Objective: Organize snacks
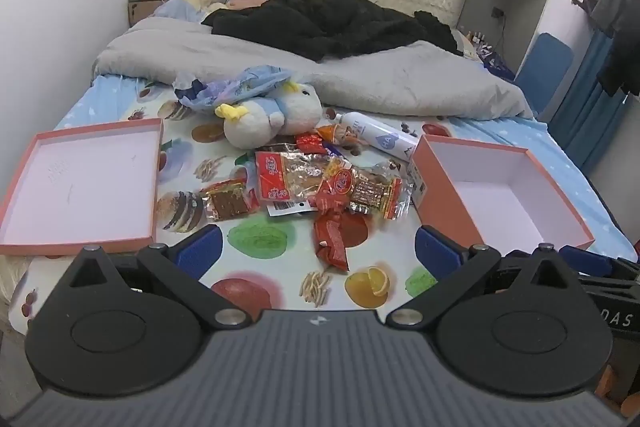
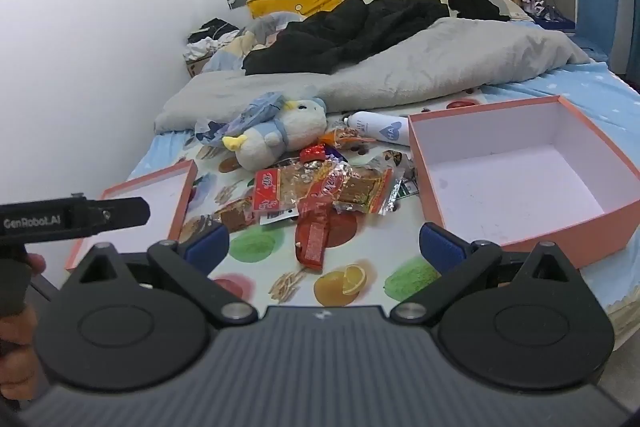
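A heap of snack packets (image 1: 320, 183) in red, orange and clear wrappers lies on the fruit-print sheet; it also shows in the right wrist view (image 2: 320, 191). One long red packet (image 1: 331, 237) (image 2: 312, 235) lies nearest me. An empty pink box (image 1: 504, 191) (image 2: 520, 179) stands right of the heap. Its pink lid (image 1: 80, 187) (image 2: 140, 203) lies open-side up on the left. My left gripper (image 1: 316, 251) is open and empty, just short of the heap. My right gripper (image 2: 324, 243) is open and empty, with the red packet between its fingers' line.
A plush bird (image 1: 272, 119) (image 2: 280, 135) and a white spray can (image 1: 380, 137) (image 2: 380, 127) lie behind the snacks. A grey duvet (image 1: 360, 75) and black clothes (image 1: 332, 27) cover the far bed. A wall runs along the left.
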`<action>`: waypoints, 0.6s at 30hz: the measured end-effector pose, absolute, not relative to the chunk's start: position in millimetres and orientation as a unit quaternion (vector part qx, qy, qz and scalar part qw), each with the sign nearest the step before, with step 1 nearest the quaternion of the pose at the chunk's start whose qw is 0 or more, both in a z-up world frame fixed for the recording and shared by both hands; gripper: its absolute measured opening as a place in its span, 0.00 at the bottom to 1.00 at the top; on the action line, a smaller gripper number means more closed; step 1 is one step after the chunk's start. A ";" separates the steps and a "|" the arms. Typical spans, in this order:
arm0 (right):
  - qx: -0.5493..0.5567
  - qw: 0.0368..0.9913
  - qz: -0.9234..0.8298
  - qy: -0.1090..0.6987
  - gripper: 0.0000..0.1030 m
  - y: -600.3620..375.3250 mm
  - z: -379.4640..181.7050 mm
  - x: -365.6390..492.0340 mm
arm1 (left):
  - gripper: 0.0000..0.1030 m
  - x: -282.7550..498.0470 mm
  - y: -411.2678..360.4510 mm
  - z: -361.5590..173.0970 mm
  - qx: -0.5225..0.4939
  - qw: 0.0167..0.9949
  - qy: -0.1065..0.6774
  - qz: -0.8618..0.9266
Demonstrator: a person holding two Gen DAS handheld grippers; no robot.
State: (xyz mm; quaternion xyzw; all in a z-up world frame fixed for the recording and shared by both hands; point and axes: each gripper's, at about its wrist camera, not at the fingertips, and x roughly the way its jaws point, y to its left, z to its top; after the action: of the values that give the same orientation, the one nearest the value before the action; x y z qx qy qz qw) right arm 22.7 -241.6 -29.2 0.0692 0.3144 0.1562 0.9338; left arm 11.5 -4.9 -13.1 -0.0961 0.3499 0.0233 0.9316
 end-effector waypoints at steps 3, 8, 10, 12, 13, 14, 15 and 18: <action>0.071 0.934 0.156 0.314 1.00 -240.6 -29.9 22.5 | 1.00 12.0 -5.7 -13.1 -0.096 0.931 0.351 0.023; 0.069 0.935 0.157 0.312 1.00 -242.7 -30.8 20.8 | 1.00 15.4 -5.7 -15.2 -0.096 0.929 0.356 0.024; 0.069 0.935 0.155 0.312 1.00 -242.6 -30.0 20.4 | 1.00 17.0 -6.2 -15.5 -0.096 0.929 0.357 0.024; 0.068 0.935 0.154 0.312 1.00 -242.1 -29.4 20.9 | 1.00 16.9 -6.8 -16.2 -0.093 0.929 0.357 0.022; 0.069 0.935 0.152 0.313 1.00 -241.9 -28.5 21.7 | 1.00 17.5 -6.9 -16.1 -0.093 0.929 0.358 0.021; 0.069 0.935 0.152 0.313 1.00 -241.7 -28.5 21.9 | 1.00 17.8 -6.7 -16.1 -0.093 0.929 0.358 0.019; 0.069 0.935 0.151 0.314 1.00 -241.6 -28.3 22.0 | 1.00 18.2 -6.2 -15.9 -0.093 0.929 0.358 0.018; 0.068 0.934 0.153 0.316 1.00 -241.0 -27.2 21.7 | 1.00 18.2 -5.8 -16.2 -0.093 0.929 0.358 0.018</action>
State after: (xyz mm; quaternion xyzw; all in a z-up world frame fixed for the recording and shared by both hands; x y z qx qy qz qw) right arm 21.7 -241.0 -27.2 0.0681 0.3160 0.1528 0.9339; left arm 18.2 -5.8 -16.2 -0.0927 0.3577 0.0177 0.9291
